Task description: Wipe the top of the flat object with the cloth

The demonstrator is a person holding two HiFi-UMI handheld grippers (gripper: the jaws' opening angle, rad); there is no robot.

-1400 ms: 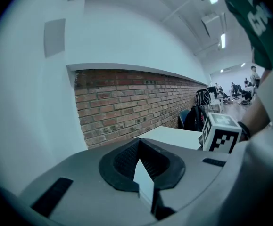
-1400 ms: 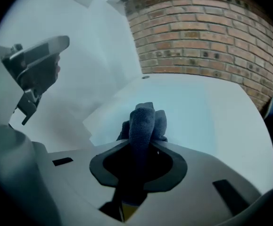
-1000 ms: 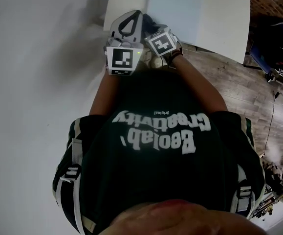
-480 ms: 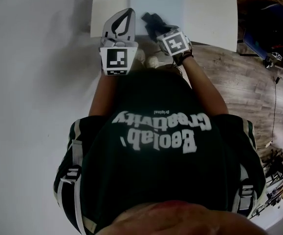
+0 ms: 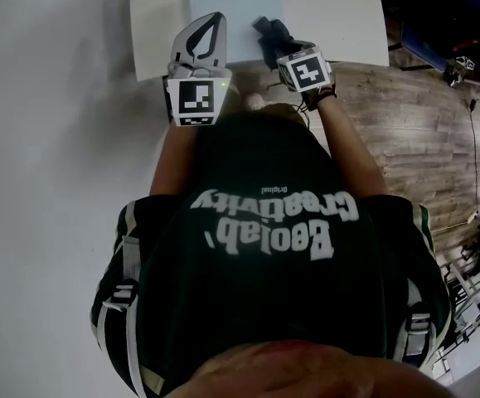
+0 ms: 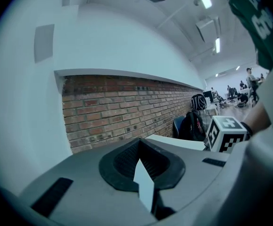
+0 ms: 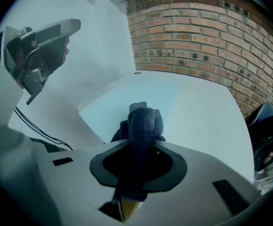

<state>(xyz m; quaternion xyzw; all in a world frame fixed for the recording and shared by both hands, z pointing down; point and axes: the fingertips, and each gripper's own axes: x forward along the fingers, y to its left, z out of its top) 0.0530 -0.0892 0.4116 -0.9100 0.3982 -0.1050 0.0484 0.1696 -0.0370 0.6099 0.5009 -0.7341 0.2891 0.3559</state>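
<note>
A pale blue flat sheet (image 5: pixel 233 11) lies on a white table (image 5: pixel 339 23); the right gripper view shows the sheet (image 7: pixel 145 93) just ahead of the jaws. My right gripper (image 5: pixel 274 46) is shut on a dark cloth (image 5: pixel 269 30), which hangs over the sheet's near edge. The cloth (image 7: pixel 143 121) bunches out between the jaws. My left gripper (image 5: pixel 213 20) is shut with nothing in it, held beside the sheet's left near corner. In its own view the left gripper (image 6: pixel 139 144) points up at a brick wall. The left gripper (image 7: pixel 37 46) also shows in the right gripper view.
A white wall or floor area (image 5: pixel 49 98) fills the left. Wooden floor (image 5: pixel 422 139) lies to the right, with a dark bag (image 5: pixel 438 31) and cables (image 5: pixel 474 164). A brick wall (image 7: pixel 207 36) runs behind the table. The person's torso (image 5: pixel 264 255) fills the lower head view.
Both grippers have drawn apart and moved forward to the table's near edge. The cloth in the right gripper now reaches the sheet's edge.
</note>
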